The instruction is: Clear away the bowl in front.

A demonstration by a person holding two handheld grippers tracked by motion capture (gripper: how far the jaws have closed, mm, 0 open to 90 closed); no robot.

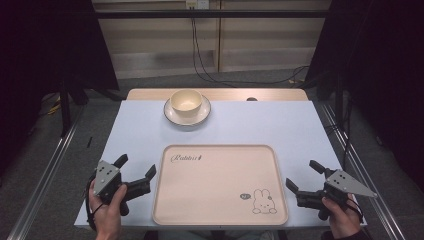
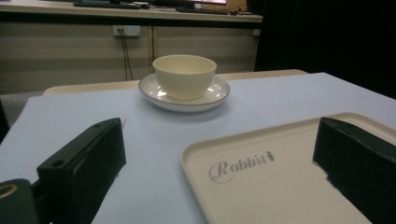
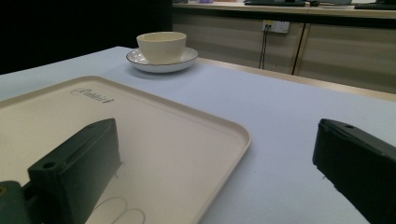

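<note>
A cream tray [image 1: 220, 151] with a rabbit drawing and "Rabbit" lettering lies empty at the table's near middle; its rim also shows in the left gripper view [image 2: 196, 151] and in the right gripper view [image 3: 236, 130]. A cream bowl [image 1: 186, 100] sits on a white saucer [image 1: 200, 116] at the far middle, seen too as bowl [image 2: 184, 74] and bowl [image 3: 161, 45]. My left gripper [image 1: 135, 167] stands open at the tray's left edge, one jaw over the rim. My right gripper [image 1: 304, 176] stands open at the tray's right edge. Neither holds anything.
The table has a pale blue top [image 1: 260, 122] with a wooden strip along its far edge. Cables [image 1: 200, 65] hang down the wall behind it. Metal rails [image 1: 45, 170] run along the floor on both sides.
</note>
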